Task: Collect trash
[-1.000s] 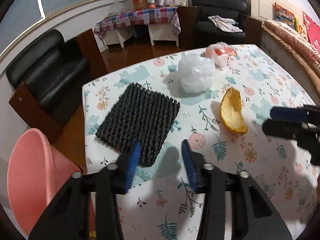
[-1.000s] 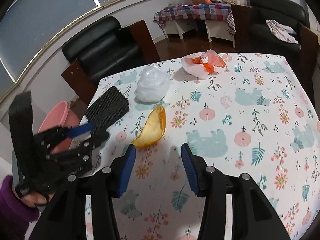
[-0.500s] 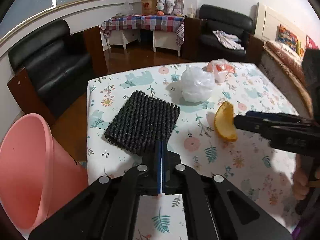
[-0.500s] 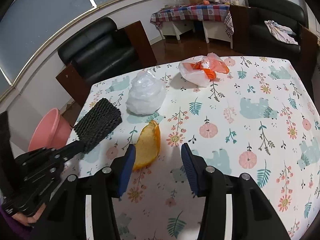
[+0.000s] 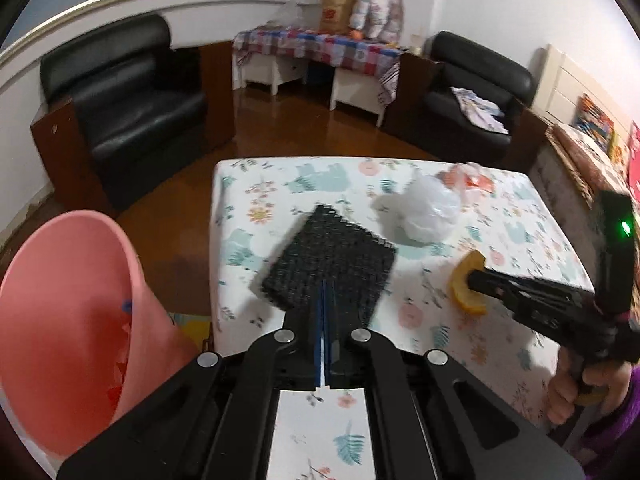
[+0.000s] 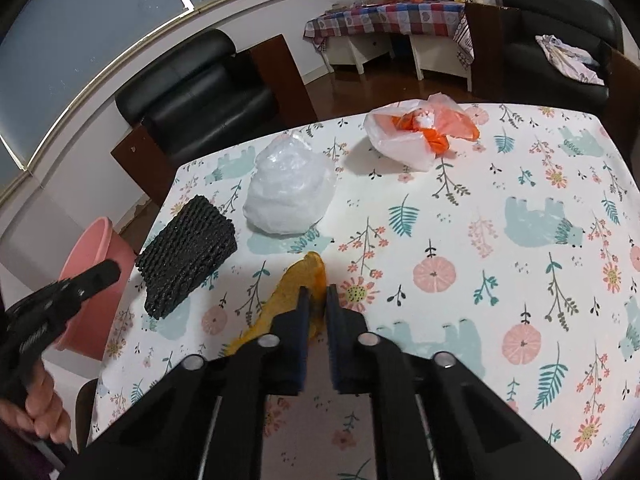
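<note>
My left gripper (image 5: 325,292) is shut on the near edge of a black foam net (image 5: 329,261) and holds it lifted above the table's left side; the net also shows in the right wrist view (image 6: 187,250). My right gripper (image 6: 314,300) is shut on an orange peel (image 6: 294,284), which shows in the left wrist view (image 5: 466,285) too. A crumpled white plastic bag (image 6: 289,188) and an orange and white plastic bag (image 6: 420,130) lie further back on the table. A pink bin (image 5: 68,320) stands on the floor left of the table.
The table (image 6: 500,216) has a floral cloth with bears. Black armchairs (image 5: 132,108) stand beyond the table on a wooden floor. A side table with a checked cloth (image 5: 320,46) stands at the back wall. The table's left edge borders the bin.
The left gripper closed on the foam net and lifted it back toward the bin side. The right gripper moved onto the orange peel and closed on it.
</note>
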